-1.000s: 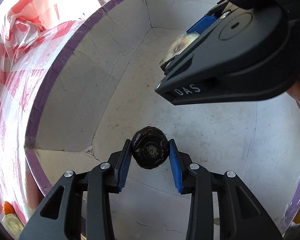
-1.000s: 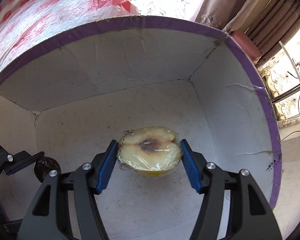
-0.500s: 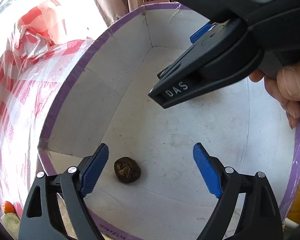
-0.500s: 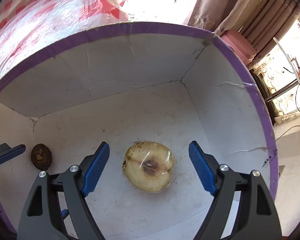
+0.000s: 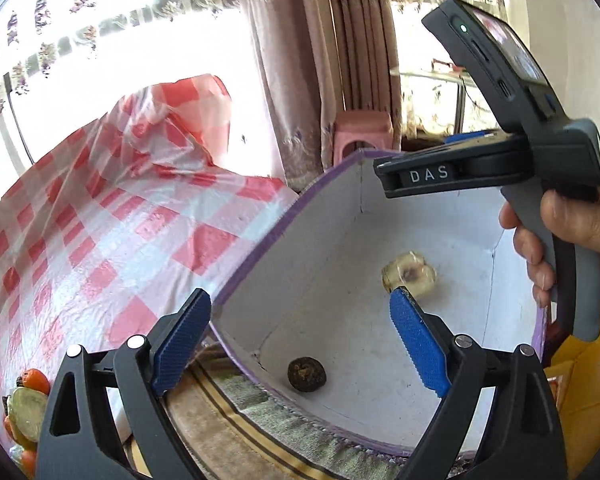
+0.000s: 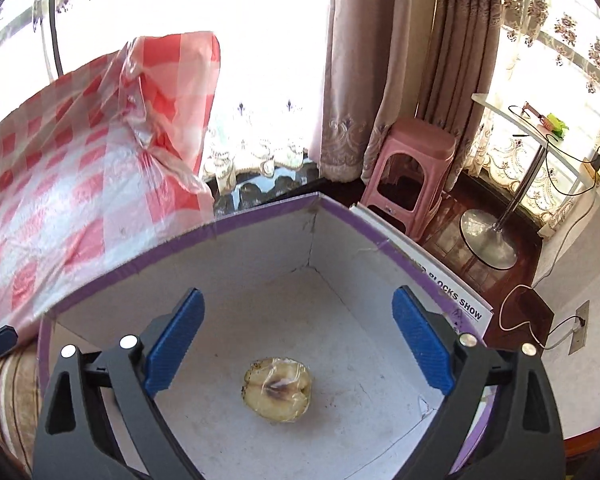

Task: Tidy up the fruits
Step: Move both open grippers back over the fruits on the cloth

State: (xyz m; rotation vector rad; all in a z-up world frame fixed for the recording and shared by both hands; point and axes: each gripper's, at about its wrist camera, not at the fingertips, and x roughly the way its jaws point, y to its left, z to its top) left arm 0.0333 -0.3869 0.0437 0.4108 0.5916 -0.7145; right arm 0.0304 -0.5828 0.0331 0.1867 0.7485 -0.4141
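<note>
Since a second ago, both fruits let go and both tools lifted clear of the box: dark round fruit (image 5: 306, 374) earlier clamped between the left pads, now lying loose on the white floor of the box (image 5: 312, 240), near its front corner; wrapped pear half (image 6: 278, 394) earlier pinched by the right pads, now resting cut face up on the box floor, further toward the middle.

Left tool (image 5: 300, 344) released, jaws spread wide with nothing between the blue pads (image 5: 182, 342), held above the near purple rim. Right tool (image 6: 296, 344) likewise released, jaws opening at this moment, empty, the pear half well below and between the pads only in line of sight, not touched. From the left wrist view, right tool seen side-on at upper right, gripped by a hand (image 5: 572, 256) around its grey handle.

Box open-topped, purple-edged, white inside, printed lettering on its outer right side. Beside it to the left, a table under a red-and-white checked plastic cloth (image 5: 100, 216), cloth bunched up at the far end. At the lower left edge of the left wrist view, a small heap of other fruit (image 5: 26, 404), orange and pale green, partly cut off. Behind, curtains (image 6: 364, 60), a pink plastic stool (image 6: 410, 168), bright windows.
</note>
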